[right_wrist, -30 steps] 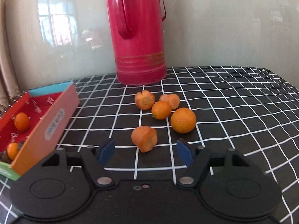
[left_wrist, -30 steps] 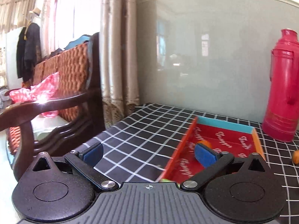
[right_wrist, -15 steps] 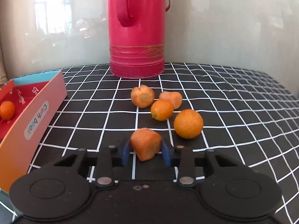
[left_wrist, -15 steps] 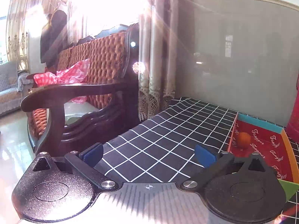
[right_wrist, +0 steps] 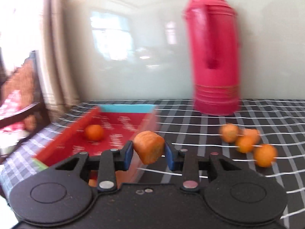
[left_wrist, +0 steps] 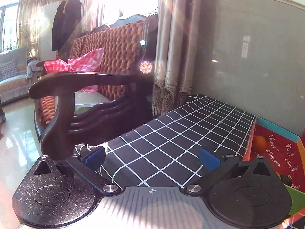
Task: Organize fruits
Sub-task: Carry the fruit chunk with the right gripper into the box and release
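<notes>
Right gripper (right_wrist: 148,153): blue pads clamped on a squashed, blocky orange fruit piece (right_wrist: 149,146); the piece is clear of the cloth, at about 4 o'clock from the tray's near corner.
Left gripper (left_wrist: 151,157): jaws spread wide, nothing between them; hovers over the black cloth with white grid lines (left_wrist: 171,139).
Tray: shallow red cardboard tray with blue end wall (right_wrist: 122,125), at 10 o'clock from the held piece; one round orange fruit (right_wrist: 94,132) lies inside.
Loose fruit: four small orange fruits (right_wrist: 246,143) clustered on the cloth at 3 o'clock, in front of the tall red thermos flask (right_wrist: 214,57).
Image quality: right view motion-blurred; fine surface detail unreadable.
Handling (judged): light, soft, thin-skinned; already deformed, so likely bruises or splits under hard squeeze. Skin probably grips the pads adequately.
Hold point (judged): across the widest middle, flat sides against pads, as now.
Risk (judged): dropping from height could burst it; low release into tray advisable.
</notes>
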Motion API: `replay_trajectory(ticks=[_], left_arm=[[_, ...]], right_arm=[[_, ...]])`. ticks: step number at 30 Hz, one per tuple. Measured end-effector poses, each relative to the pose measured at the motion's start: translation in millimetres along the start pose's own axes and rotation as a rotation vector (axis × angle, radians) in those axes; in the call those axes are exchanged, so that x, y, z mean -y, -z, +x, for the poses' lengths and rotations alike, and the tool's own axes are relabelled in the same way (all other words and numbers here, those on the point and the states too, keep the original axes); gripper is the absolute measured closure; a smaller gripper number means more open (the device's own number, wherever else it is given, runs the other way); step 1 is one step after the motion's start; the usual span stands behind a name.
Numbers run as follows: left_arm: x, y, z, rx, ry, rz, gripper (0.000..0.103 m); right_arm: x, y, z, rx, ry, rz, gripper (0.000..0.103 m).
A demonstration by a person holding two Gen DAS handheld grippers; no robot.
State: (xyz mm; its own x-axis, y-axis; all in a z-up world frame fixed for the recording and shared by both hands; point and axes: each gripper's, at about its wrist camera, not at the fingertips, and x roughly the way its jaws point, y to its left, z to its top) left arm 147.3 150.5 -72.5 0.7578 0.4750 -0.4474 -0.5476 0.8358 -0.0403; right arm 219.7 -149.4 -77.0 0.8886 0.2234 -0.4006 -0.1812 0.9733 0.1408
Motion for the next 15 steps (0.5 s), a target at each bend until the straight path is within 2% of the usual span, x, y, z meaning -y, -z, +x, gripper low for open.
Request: replay_trajectory(ticks=[4, 8, 10, 12, 15], left_arm=[[-6, -1, 2, -0.004, -0.011, -0.002, 0.0], [-7, -1, 3, -0.007, -0.015, -0.005, 0.0], [-6, -1, 3, -0.005, -0.015, -0.002, 0.0], [-5, -1, 2, -0.004, -0.012, -0.004, 0.0], [-4, -1, 2, -0.006, -0.007, -0.006, 0.0]], right_arm=[[-16, 2, 3, -0.017, -0.089, -0.044, 0.075], [-30, 5, 1, -0.037, -0.116, -0.083, 0.072], [-34, 6, -2, -0.031, -0.101, -0.095, 0.065], [-32, 6, -5, -0.002, -0.081, -0.082, 0.035], [-27, 3, -13, 0.036, -0.046, -0.076, 0.036]])
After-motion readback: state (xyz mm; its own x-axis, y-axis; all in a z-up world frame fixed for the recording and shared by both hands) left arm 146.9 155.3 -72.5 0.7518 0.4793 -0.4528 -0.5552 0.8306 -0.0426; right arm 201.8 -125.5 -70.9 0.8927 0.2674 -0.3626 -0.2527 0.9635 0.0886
